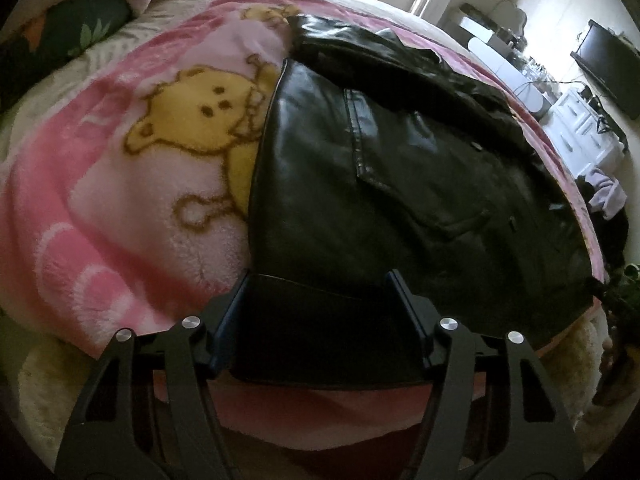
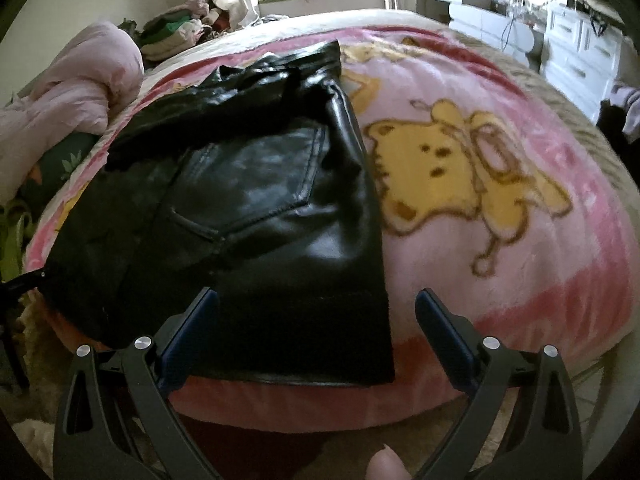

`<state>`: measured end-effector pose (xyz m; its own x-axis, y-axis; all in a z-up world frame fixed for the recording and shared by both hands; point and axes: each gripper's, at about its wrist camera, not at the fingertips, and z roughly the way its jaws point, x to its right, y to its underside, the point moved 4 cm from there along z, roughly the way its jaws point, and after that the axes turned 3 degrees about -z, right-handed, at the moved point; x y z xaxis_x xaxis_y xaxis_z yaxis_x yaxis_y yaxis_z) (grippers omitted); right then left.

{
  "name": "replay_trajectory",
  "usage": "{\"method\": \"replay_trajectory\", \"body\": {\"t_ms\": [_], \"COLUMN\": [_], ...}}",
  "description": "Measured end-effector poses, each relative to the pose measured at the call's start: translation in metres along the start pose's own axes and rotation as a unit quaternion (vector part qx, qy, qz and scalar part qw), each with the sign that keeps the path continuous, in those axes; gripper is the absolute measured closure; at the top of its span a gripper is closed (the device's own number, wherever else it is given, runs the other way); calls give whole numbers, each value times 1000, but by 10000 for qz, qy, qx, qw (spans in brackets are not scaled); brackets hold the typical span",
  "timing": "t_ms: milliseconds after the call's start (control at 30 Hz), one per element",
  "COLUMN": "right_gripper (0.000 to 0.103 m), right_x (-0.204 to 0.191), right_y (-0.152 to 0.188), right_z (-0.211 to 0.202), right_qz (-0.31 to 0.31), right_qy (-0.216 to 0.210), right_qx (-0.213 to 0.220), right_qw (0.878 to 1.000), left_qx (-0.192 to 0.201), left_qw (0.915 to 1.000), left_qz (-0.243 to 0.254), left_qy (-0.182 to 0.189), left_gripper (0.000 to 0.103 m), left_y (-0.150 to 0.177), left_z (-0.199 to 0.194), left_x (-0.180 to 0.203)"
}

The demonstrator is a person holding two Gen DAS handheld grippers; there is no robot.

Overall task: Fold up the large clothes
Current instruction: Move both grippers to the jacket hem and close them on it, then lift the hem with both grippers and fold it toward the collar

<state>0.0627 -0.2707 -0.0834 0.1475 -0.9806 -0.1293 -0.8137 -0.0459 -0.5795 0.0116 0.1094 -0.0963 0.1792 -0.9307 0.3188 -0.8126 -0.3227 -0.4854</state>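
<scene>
We find black leather-look trousers (image 1: 360, 184) laid on a pink bear blanket (image 1: 120, 200) on a bed, with their near hem at the blanket's front edge, just ahead of both grippers. The left gripper (image 1: 320, 280) straddles one hem corner, its jaws partly drawn in with the hem between them; whether the pads actually press the material we cannot tell from this view. The right gripper (image 2: 316, 300) stands with jaws apart over the other hem corner, one finger (image 2: 200, 312) over the leather and the other above bare blanket, gripping nothing. We judge the main risk to be a poor hold: the material looks slick and stiff, and a shallow bite on the hem could slip once lifted. A pinch that sinks too low could also gather the fluffy blanket along with the hem and drag it into the fold. If one side takes hold before the other, we expect a skewed fold line, and the crumpled far end (image 2: 260, 76) may bunch when the hem is carried over it. The left view alone shows the hem lying between jaws, a dark screen (image 1: 608, 68) and white drawers (image 1: 580, 128) beside the bed. The right view alone shows the back pocket (image 2: 248, 176) squarely, the second bear print (image 2: 448, 168), a pink quilt (image 2: 68, 92) heaped at the bedside, and a fingertip (image 2: 386, 466) of the person at the bottom edge
</scene>
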Motion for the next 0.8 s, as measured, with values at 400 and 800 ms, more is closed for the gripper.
{"method": "replay_trajectory", "body": {"t_ms": [400, 800], "right_gripper": [81, 92], "right_x": [9, 2], "right_y": [1, -55], "right_z": [-6, -55], "right_qz": [154, 189], "right_qy": [-835, -1805], "right_qx": [206, 1188], "right_qw": [9962, 9762], "left_qx": [157, 682], "left_qw": [9998, 9953], "left_qz": [66, -9], "left_qy": [37, 693], "left_gripper": [78, 97], "left_y": [-3, -49], "left_z": [-6, -44], "left_x": [1, 21]}}
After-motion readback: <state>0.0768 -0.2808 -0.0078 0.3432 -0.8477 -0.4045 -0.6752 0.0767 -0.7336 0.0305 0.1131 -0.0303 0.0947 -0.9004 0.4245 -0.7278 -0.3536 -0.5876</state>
